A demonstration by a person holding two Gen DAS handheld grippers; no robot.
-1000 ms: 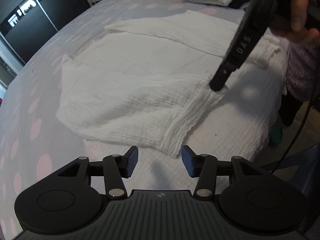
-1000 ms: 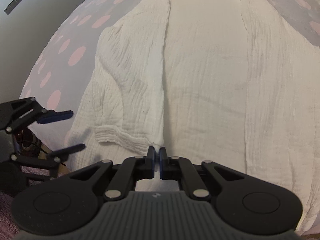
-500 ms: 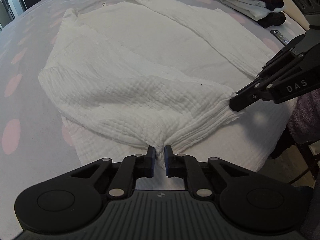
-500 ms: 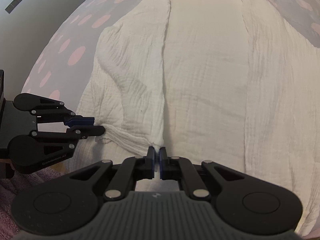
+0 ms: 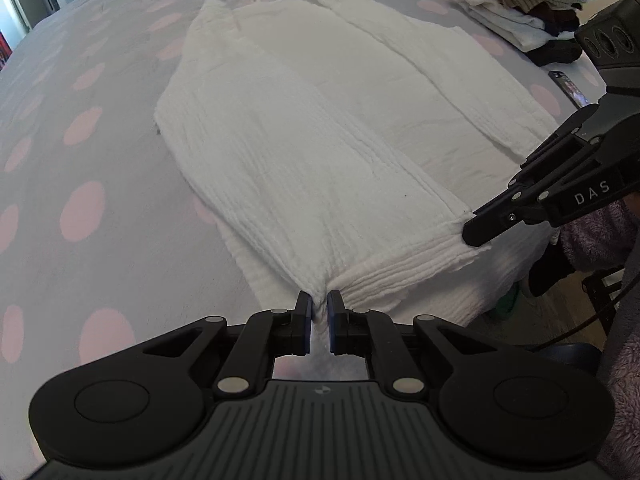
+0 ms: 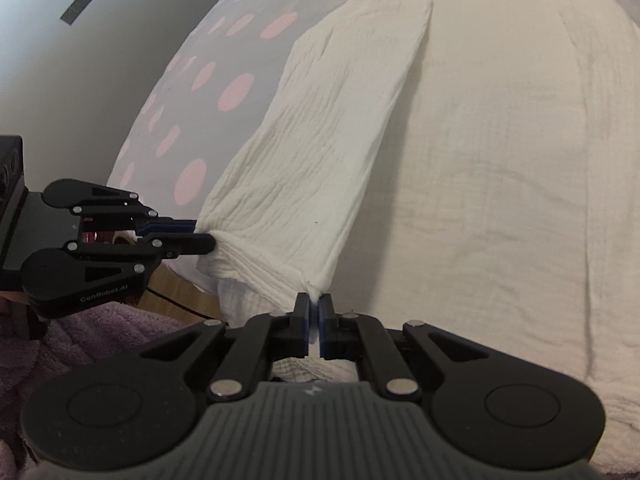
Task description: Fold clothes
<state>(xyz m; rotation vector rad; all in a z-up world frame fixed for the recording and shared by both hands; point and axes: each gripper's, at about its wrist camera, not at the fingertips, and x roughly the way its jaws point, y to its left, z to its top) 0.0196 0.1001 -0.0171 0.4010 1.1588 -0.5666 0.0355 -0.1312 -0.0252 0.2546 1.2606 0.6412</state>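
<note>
One white crinkled-gauze garment (image 5: 304, 128) lies spread on a grey bedsheet with pink polka dots (image 5: 72, 152), stretching fwd from both tools. The fabric is soft, finely ribbed, w/ parallel wrinkle lines running along its length; its near left panel is pulled up off the bed into a taut, tent-like fold.

Two tools show, both black plastic w/ blue pads. The left tool (image 5: 319, 308) has its fingers pressed nearly together, pinching a gathered corner of the garment's hem right at the tips. The right tool (image 6: 314, 308) is likewise closed tight, nipping a small bunch of cloth at the garment's centre seam edge. In the left wrist view the right tool (image 5: 476, 234) comes in from the right side, tip touching the hem's other corner, so a band of stacked hem layers spans between the 2 tools. In the right wrist view the left tool (image 6: 200, 236) sits to the left, its fingers closed on the bunched hem.

One stack of folded clothes (image 5: 528, 4) sits far ahead-right of the left tool, well apart from the garment: white pieces low, dark ones mid, tan and pale blue striped on top; exact count can't be told. One dark flat phone (image 5: 568, 88) lies on the bed near that stack. Fuzzy purple fabric (image 6: 88, 336) shows below-left of the right tool.
</note>
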